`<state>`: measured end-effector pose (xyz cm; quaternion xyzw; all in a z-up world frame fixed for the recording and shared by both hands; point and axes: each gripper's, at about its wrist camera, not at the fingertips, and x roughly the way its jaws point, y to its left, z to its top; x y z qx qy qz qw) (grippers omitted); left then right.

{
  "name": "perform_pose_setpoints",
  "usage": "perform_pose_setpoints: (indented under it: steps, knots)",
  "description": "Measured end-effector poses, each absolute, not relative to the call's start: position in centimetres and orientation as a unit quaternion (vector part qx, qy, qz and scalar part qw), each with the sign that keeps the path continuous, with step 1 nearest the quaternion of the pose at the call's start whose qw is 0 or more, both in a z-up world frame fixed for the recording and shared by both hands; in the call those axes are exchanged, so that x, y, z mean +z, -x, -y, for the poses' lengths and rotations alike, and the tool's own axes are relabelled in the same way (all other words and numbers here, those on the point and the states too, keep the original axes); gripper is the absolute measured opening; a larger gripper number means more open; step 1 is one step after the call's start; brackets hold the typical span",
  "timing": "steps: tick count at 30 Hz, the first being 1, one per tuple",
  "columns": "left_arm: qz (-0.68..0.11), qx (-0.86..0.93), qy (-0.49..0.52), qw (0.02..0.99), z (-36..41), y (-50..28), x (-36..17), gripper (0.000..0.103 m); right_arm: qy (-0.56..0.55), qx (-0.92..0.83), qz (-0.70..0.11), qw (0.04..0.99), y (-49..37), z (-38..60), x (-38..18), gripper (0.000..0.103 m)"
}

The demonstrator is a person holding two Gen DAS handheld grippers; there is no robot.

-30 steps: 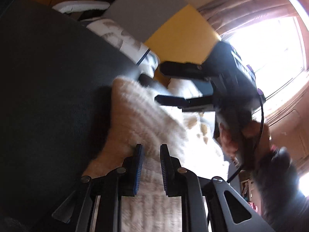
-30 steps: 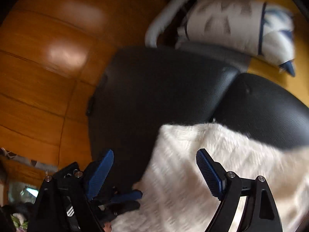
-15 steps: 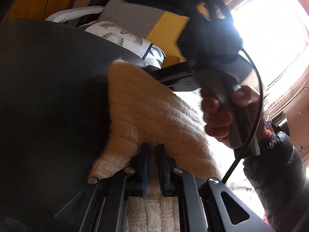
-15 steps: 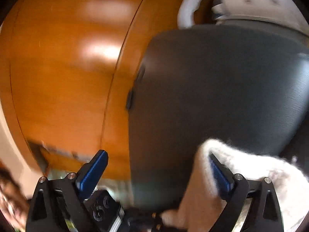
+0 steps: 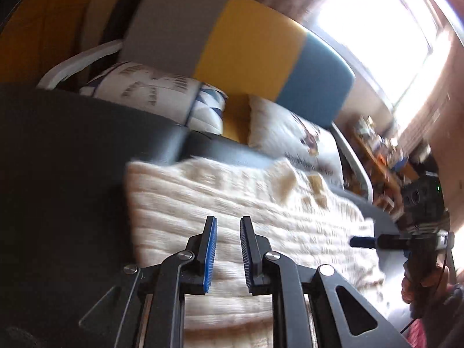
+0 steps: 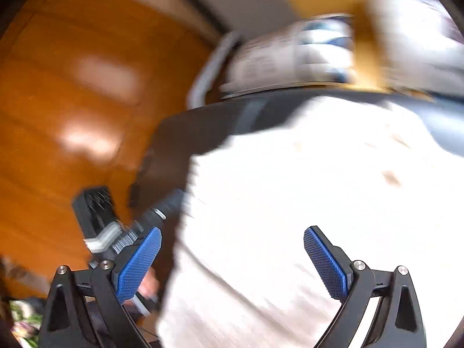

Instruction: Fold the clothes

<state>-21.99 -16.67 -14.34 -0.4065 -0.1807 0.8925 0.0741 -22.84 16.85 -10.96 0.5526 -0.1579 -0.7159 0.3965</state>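
Left tongs [image 5: 227,249], just reopened, hang narrowly apart and empty above the cream knitted sweater [image 5: 261,211]; right tongs [image 6: 232,264] spread wide, releasing the completed fold.

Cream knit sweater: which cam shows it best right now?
Left wrist. The cream knit sweater is fairly sharp there, ribbing readable, lying on the black seat. The right wrist view shows it larger but motion-blurred and washed out, with no knit texture.

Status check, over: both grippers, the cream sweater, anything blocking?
Left gripper just reopened, narrow gap, nothing pinched. Right gripper wide open, empty. Cream sweater lying flat on black cushion. No obstruction visible.
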Motion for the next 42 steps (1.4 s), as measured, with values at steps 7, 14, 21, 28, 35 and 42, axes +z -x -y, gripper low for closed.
perform_pose_setpoints:
  steps: [7, 14, 21, 28, 35, 42]
  knots:
    - [0.096, 0.891, 0.436, 0.079, 11.3, 19.9, -17.9, 0.016, -0.525, -0.782, 0.185, 0.279, 19.0, -28.1, -14.6, 0.06]
    - [0.084, 0.89, 0.441, 0.081, 11.0, 19.1, -16.9, 0.017, -0.491, -0.786, 0.257, 0.274, 17.2, -29.6, -15.0, 0.047]
    - [0.143, 0.896, 0.4, 0.13, 13.9, 9.0, -12.2, 0.027, -0.486, -0.785, 0.257, 0.286, 11.2, -30.1, -11.9, 0.101]
    - [0.178, 0.875, 0.436, 0.109, 18.0, -1.3, -14.5, 0.03, -0.531, -0.738, 0.305, 0.283, -1.0, -36.1, -14.2, 0.101]
    - [0.224, 0.842, 0.479, 0.104, 21.2, -7.1, -17.9, 0.035, -0.508, -0.7, 0.394, 0.312, -6.7, -38.4, -17.6, 0.102]
    - [0.214, 0.832, 0.493, 0.138, 20.3, -9.8, -19.7, 0.037, -0.512, -0.714, 0.352, 0.323, -6.5, -35.6, -17.0, 0.103]
